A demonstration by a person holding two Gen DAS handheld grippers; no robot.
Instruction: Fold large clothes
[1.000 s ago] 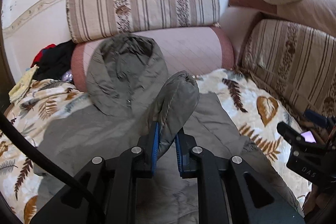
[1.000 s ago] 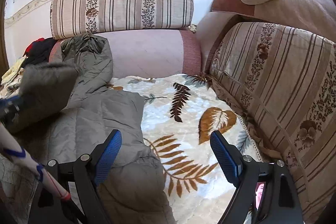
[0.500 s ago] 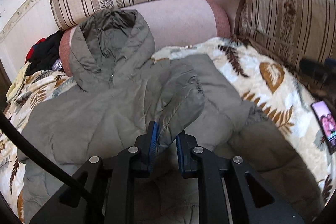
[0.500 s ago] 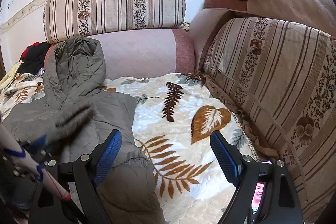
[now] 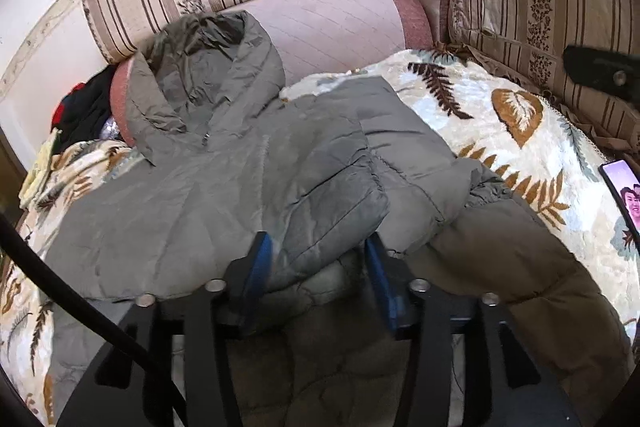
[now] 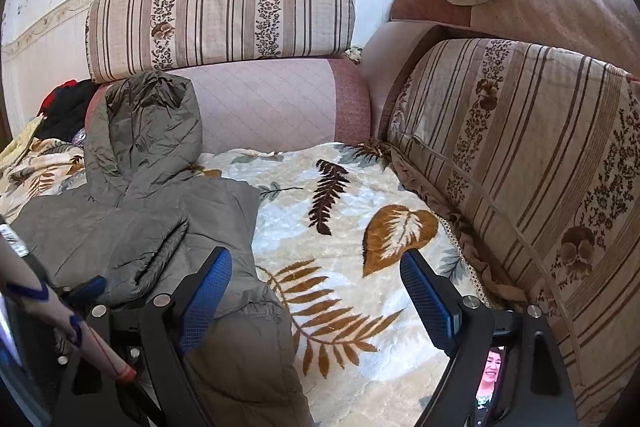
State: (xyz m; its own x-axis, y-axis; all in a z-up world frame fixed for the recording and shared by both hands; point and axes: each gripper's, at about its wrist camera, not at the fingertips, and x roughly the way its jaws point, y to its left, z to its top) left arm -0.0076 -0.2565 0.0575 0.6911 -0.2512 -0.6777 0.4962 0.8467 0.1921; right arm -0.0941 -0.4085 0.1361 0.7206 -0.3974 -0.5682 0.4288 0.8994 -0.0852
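Left wrist view: left gripper is sitting low over the grey hooded jacket, which is lying spread on the leaf-print blanket of the sofa, hood propped against the pink bolster. Jaws have just been opening and are standing about half apart; the sleeve cuff is lying between the blue pads, folded in across the chest, and the pads are not pressing on it as far as the frame shows. Sleeve axis is running from the jaws diagonally up-left toward the collar. Gripper is pointing steeply down at the fabric.

Right wrist view: right gripper is hovering wide open, holding nothing. Its left pad is over the jacket's right edge, its right pad over bare blanket. The other sleeve is bunching directly below and slightly left of it, long axis running toward the camera.

My read: right hand is nearer that unfolded sleeve, so the next grasp is probably its job. A phone is lying on the blanket to the right, clear of the jacket.
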